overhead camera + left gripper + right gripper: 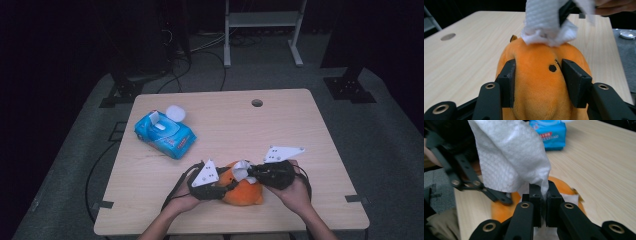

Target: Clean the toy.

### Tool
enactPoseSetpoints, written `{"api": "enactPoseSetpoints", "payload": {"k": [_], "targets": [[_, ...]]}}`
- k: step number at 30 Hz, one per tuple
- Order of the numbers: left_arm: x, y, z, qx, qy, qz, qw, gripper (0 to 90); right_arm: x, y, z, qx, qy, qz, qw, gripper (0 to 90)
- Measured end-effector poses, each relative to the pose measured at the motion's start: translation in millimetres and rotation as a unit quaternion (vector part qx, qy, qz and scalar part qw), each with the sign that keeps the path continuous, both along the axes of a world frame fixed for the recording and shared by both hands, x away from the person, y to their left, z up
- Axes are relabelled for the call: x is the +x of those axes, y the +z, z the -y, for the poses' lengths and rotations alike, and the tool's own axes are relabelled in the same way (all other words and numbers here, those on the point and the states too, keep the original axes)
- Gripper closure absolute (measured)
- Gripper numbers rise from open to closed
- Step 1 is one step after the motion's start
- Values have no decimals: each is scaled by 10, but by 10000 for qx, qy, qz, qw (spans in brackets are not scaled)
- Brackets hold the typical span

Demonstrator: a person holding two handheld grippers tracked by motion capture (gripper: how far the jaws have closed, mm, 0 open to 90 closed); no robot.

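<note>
Now, taking the orange plush (243, 189) as the landmark, it lies on the worktop (300, 130) near the front edge, between the person's two hands. Well up and to the left of the plush sits a blue wipe pack (164, 133) with its lid flipped open. Just left of the plush, the left tongs (226, 184) reach in from the side; in the left gripper view the left tongs (538, 81) have their two black pads set against the plush's flanks, one on each side, gripping its soft body. On top of the plush rests a white wipe (548, 23), crumpled and touching the orange fabric. Right of the plush, the right tongs (250, 172) come in from the other hand; in the right gripper view the right tongs (543, 203) are closed tight on the wipe (509, 155), which rises out of the jaws in a loose fold above the plush (564, 186).
</note>
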State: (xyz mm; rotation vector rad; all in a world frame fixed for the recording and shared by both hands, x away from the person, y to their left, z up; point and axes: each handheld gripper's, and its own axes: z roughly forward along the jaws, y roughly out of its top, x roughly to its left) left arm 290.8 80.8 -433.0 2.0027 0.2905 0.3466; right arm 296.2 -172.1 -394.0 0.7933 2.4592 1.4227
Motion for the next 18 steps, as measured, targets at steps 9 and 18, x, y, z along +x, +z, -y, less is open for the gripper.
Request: {"api": "enactPoseSetpoints", "payload": {"k": [9,18], "targets": [[-75,-25,59,181,-357,123,9991,453,100,-40,147,336,-304,-363,9983,854],[-84,-44,19,259,-412,84,9988,446,208,-93,61,87,-351,-394,9986,853]]}}
